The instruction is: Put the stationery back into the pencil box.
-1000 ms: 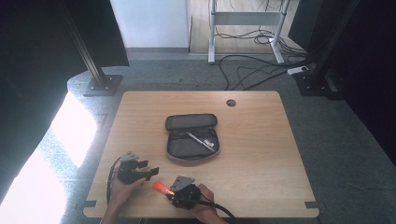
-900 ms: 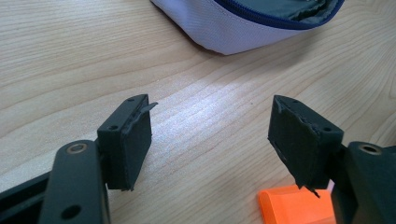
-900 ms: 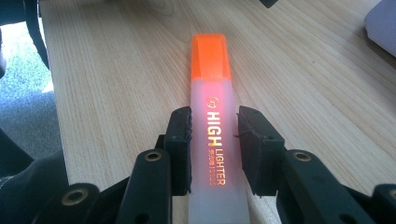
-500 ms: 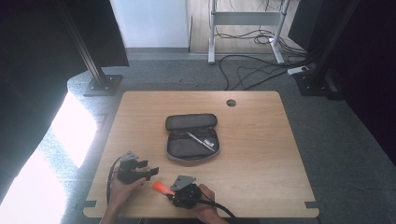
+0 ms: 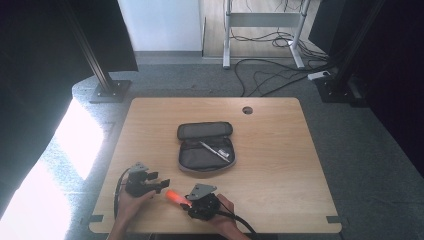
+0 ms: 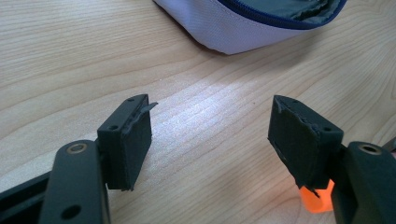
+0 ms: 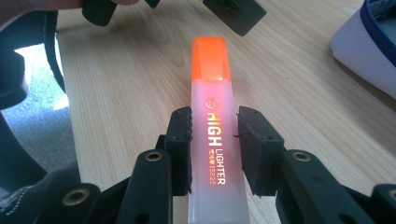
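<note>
Nothing has shifted: right gripper (image 7: 214, 144) clamps the highlighter (image 7: 212, 135), its orange cap aimed at the open left gripper (image 6: 210, 140) nearby.

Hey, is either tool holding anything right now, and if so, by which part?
The right tool clamps the translucent orange highlighter pen around its mid-barrel, orange cap pointing away. The left tool is open, holding nothing.

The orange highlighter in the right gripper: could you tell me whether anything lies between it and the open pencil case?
Nothing visible does. The highlighter, clamped in the right gripper, has bare table between it and the open pencil case. The left gripper, jaws open, sits beyond its cap end, off that line.
</note>
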Action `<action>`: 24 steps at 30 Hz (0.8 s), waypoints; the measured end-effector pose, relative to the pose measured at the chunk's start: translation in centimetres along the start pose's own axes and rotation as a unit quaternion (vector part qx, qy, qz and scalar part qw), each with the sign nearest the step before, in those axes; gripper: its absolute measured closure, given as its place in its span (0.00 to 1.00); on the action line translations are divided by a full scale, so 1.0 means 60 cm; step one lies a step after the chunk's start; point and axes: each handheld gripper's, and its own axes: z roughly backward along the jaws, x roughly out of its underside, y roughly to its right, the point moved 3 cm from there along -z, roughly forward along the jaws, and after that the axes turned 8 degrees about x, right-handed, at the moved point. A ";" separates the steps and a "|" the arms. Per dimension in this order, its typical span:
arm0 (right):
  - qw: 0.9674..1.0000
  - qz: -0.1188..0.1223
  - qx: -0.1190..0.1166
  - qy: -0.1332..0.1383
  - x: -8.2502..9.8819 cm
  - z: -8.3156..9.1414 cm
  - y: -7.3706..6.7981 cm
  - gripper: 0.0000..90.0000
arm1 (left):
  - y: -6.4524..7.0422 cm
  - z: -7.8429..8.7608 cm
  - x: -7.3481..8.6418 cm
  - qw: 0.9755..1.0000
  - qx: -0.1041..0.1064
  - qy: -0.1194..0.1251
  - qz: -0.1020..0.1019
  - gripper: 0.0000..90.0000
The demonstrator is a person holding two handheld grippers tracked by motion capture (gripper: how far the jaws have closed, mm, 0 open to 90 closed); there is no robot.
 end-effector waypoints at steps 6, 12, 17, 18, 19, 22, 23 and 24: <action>1.000 -0.006 0.006 0.007 -0.004 0.011 0.007 0.73 | 0.000 0.000 0.000 1.000 0.000 -0.001 0.000 0.34; 1.000 -0.007 0.012 0.019 -0.010 0.024 0.015 0.73 | 0.000 -0.001 0.000 1.000 -0.001 -0.001 0.000 0.34; 1.000 -0.008 0.016 0.023 -0.012 0.030 0.019 0.73 | 0.000 -0.001 0.000 1.000 -0.001 -0.001 0.000 0.34; 1.000 -0.008 0.016 0.023 -0.012 0.031 0.020 0.73 | 0.000 -0.001 0.000 1.000 -0.001 -0.001 0.000 0.34; 0.999 -0.007 0.019 0.025 -0.013 0.033 0.021 0.73 | 0.000 -0.001 0.000 1.000 -0.001 -0.001 0.000 0.34; 0.999 -0.010 0.023 0.029 -0.015 0.037 0.025 0.73 | 0.000 -0.001 0.000 1.000 -0.001 -0.001 0.000 0.34; 0.999 -0.010 0.026 0.030 -0.016 0.039 0.026 0.73 | 0.000 -0.001 0.000 1.000 -0.001 -0.002 0.000 0.34; 0.999 -0.011 0.026 0.030 -0.016 0.040 0.027 0.73 | 0.000 -0.001 0.000 1.000 -0.002 -0.002 0.000 0.34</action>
